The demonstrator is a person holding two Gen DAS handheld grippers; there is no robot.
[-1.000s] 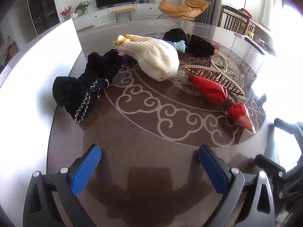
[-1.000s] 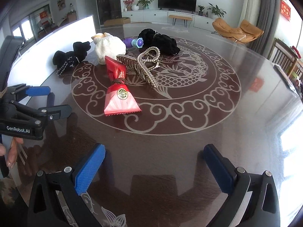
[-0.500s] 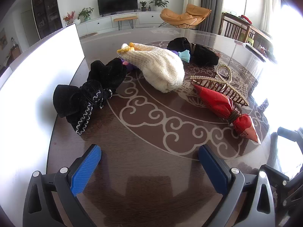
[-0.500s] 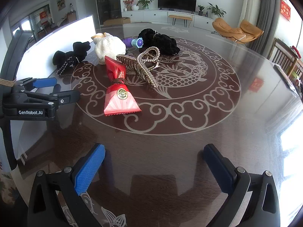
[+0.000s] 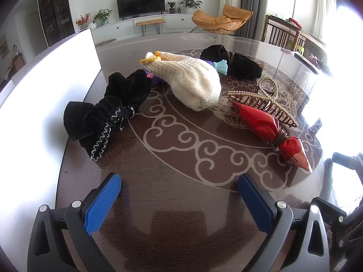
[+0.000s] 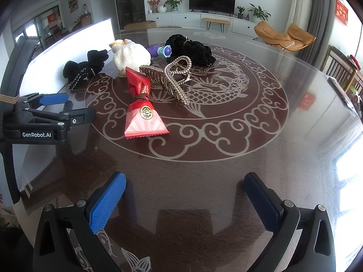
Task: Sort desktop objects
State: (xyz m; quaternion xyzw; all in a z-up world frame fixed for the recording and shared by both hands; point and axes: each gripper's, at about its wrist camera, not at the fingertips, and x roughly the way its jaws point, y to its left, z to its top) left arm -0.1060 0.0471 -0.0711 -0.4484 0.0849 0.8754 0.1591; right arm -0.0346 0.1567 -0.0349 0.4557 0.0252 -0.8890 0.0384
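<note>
Glossy table [image 6: 226,158], knitted pouch [image 5: 192,83], velvety bow [image 5: 102,117]

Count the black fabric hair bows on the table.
2. One black bow with white zigzag trim lies beside the white board; the other black bow lies at the far side, behind the cream knitted pouch. More may be hidden behind that pouch.

Purple toy [image 5: 154,79] mostly hidden behind knit pouch [image 5: 190,81]; white board [image 5: 45,86] cut off at frame edge; window side blown out.
</note>
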